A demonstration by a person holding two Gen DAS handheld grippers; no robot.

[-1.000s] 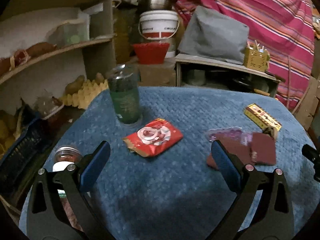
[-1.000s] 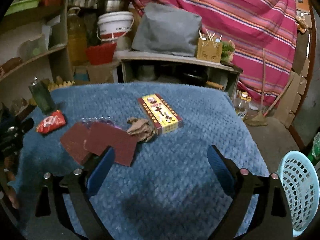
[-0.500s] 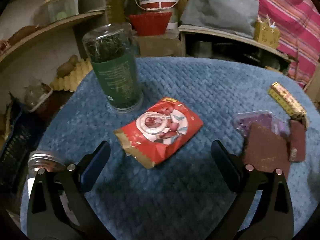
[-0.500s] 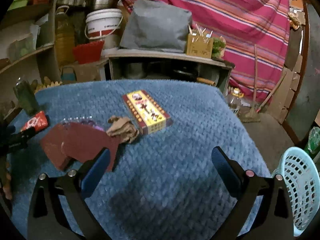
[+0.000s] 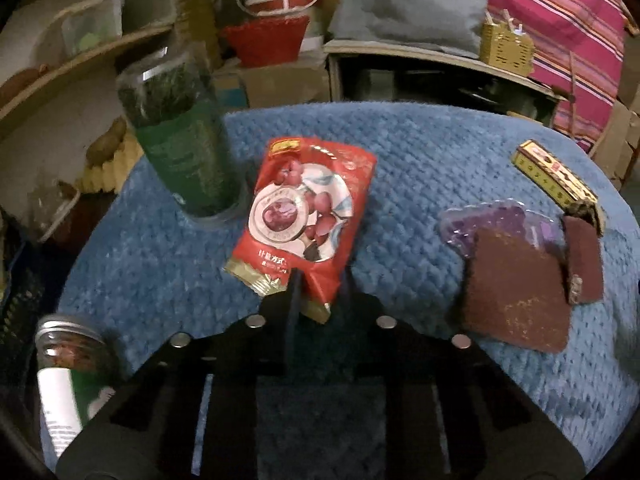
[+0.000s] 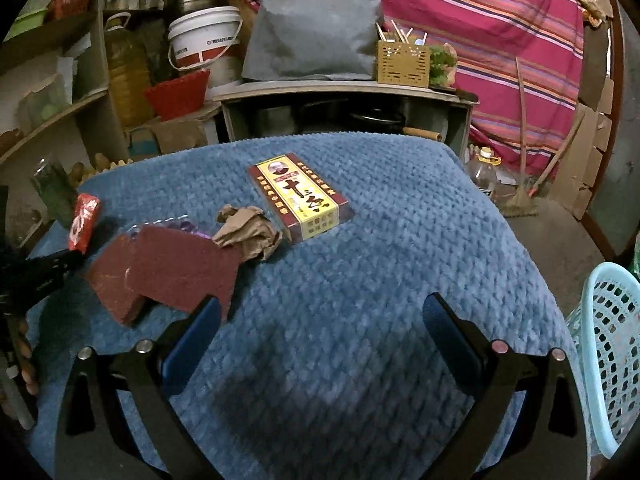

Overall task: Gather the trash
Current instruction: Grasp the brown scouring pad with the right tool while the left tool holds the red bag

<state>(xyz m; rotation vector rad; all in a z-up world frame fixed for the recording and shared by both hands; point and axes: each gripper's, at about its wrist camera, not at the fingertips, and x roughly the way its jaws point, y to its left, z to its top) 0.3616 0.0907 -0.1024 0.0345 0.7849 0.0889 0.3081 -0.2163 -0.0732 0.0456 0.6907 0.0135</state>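
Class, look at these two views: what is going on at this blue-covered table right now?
A person with a gripper in each hand is clearing trash. The left gripper is closing on the near corner of the red snack packet, lifting it up off the blue cloth beside the green-labelled jar. The right gripper hovers open over bare cloth, holding nothing. A crumpled brown paper, maroon pads and a yellow box lie on the cloth; a light-blue basket waits beside the table.

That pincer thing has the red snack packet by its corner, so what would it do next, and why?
Probably lift it and carry it toward the light blue basket at the table's edge. The left gripper is closing on the red snack packet's lower edge, with the packet already between its fingers and tilted up off the blue cloth. The right gripper hangs open and empty.
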